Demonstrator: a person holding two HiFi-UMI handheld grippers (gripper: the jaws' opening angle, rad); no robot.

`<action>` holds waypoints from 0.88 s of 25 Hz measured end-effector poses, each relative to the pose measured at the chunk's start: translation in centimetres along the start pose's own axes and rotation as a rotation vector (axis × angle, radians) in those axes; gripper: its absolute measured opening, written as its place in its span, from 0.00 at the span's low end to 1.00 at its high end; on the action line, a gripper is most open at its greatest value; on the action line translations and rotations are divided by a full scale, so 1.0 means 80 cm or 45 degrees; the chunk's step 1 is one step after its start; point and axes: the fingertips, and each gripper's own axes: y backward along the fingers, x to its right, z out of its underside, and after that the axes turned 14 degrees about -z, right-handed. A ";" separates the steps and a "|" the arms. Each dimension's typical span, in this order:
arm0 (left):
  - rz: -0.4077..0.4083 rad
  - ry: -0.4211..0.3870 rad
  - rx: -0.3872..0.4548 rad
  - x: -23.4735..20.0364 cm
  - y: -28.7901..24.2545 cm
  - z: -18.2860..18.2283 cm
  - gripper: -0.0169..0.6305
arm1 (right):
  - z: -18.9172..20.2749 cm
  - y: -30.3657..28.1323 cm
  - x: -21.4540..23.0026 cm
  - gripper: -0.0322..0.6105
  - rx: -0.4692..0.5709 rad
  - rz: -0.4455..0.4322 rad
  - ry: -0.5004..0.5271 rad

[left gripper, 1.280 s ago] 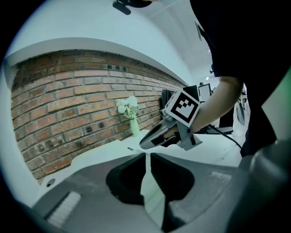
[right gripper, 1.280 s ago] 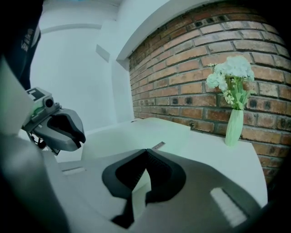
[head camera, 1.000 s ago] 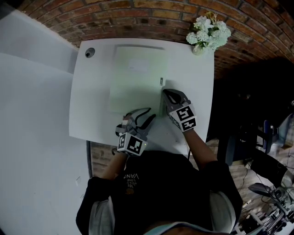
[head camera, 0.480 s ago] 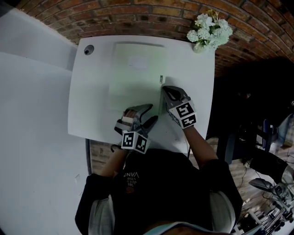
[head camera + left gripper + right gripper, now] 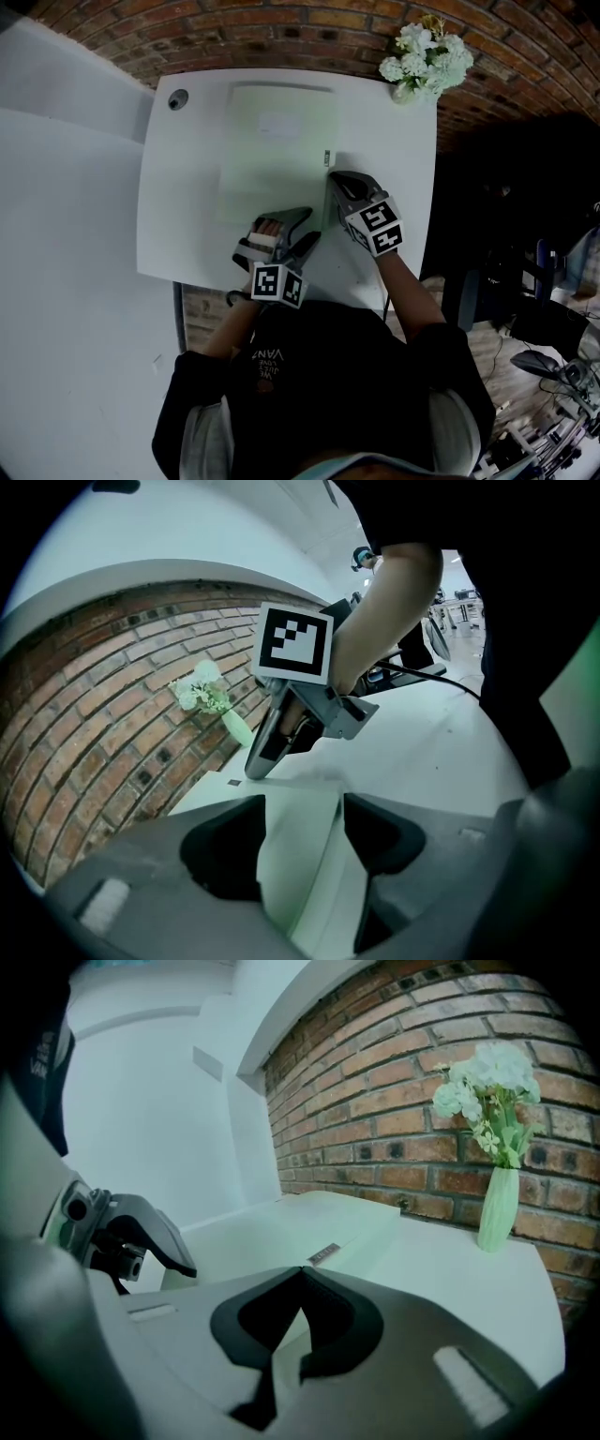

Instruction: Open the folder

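A pale green folder (image 5: pixel 277 150) lies flat and closed on the white table (image 5: pixel 187 187). My right gripper (image 5: pixel 332 178) reaches in from the right, and its jaws meet on the folder's right edge (image 5: pixel 281 1227), just below a small label tab (image 5: pixel 326 157). In the right gripper view the tips (image 5: pixel 300 1272) touch, with a thin sliver of the cover between them. My left gripper (image 5: pixel 309 223) sits at the folder's near right corner. Its jaws have just been opening and now stand wide. The folder corner (image 5: pixel 300 855) lies between them untouched.
A pale green vase of white flowers (image 5: pixel 424 61) stands at the table's far right corner against the brick wall. A round cable hole (image 5: pixel 177 99) marks the far left corner. The table's near edge runs just behind both grippers, close to the person's body.
The left gripper's jaws have spread apart, and the gripper has rolled and sunk a little toward the folder's near corner. The right gripper has stayed at the folder's right edge.
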 end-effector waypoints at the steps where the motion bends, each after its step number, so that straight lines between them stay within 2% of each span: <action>1: 0.001 0.001 0.004 -0.001 -0.001 -0.002 0.42 | 0.001 0.000 0.001 0.05 0.003 -0.004 -0.017; 8: 0.006 0.024 0.026 -0.004 0.000 -0.006 0.42 | 0.002 0.001 0.003 0.05 0.030 -0.006 -0.052; 16: -0.026 0.060 0.074 -0.011 0.005 -0.014 0.41 | 0.002 0.000 0.002 0.05 0.004 0.001 -0.030; 22: -0.026 0.049 0.149 -0.014 0.013 -0.027 0.29 | 0.001 0.000 0.001 0.05 0.005 0.008 -0.031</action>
